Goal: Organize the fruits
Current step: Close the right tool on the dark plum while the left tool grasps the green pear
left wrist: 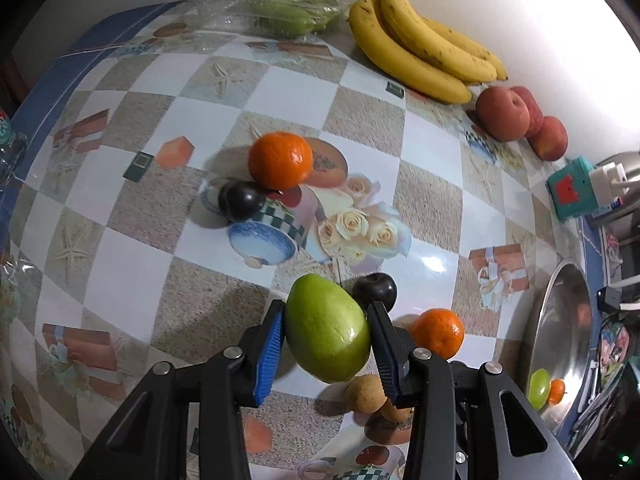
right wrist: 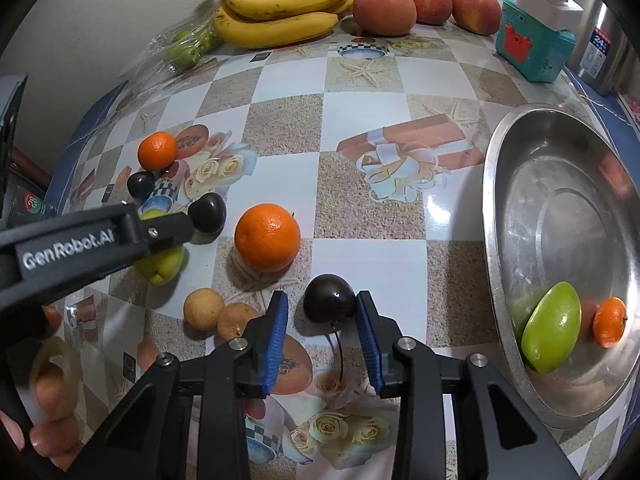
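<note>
- The left gripper (left wrist: 326, 344) had its blue pads clamped on the sides of a green mango (left wrist: 328, 330), well away from the steel bowl (right wrist: 494, 216). That skin looked smooth, so a loose squeeze could've let it slip out on the way to the bowl.
- The right gripper (right wrist: 322, 336) was partly open around a dark plum (right wrist: 329, 298), not pinching it yet. Closing off-centre could've rolled it away from the bowl, toward the orange (right wrist: 267, 237).
- The bowl already held a mango and a small tangerine, so a careless drop might've bruised those.
</note>
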Action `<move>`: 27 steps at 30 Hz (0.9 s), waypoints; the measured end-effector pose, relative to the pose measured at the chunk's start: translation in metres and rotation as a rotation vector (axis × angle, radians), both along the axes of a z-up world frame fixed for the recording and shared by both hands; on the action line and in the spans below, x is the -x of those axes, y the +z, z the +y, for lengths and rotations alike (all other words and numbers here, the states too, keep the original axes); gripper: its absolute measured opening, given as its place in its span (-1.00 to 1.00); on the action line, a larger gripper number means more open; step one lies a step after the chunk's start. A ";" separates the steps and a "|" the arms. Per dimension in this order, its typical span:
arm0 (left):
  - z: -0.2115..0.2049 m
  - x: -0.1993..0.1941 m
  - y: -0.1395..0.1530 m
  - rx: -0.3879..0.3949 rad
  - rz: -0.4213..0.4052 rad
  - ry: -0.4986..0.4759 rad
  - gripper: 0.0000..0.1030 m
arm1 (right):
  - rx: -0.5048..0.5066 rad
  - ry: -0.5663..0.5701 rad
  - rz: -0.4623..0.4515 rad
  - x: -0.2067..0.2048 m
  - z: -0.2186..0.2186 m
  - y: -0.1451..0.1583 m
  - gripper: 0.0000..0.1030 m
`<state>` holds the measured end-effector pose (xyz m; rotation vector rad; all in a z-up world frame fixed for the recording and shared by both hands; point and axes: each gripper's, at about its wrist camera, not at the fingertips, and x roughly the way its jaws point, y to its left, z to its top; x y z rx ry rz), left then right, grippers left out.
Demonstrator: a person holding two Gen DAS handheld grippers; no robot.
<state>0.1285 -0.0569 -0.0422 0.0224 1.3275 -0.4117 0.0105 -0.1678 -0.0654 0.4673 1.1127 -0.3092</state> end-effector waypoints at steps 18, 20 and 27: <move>0.019 -0.005 0.016 0.036 -0.032 0.061 -0.14 | -0.051 -0.030 -0.040 0.007 -0.007 0.010 -0.56; 0.020 -0.005 0.018 0.038 -0.037 0.062 -0.14 | -0.055 -0.030 -0.049 0.008 -0.007 0.013 -0.58; 0.020 -0.005 0.018 0.038 -0.035 0.064 -0.14 | -0.037 -0.028 -0.035 0.006 -0.006 0.009 -0.58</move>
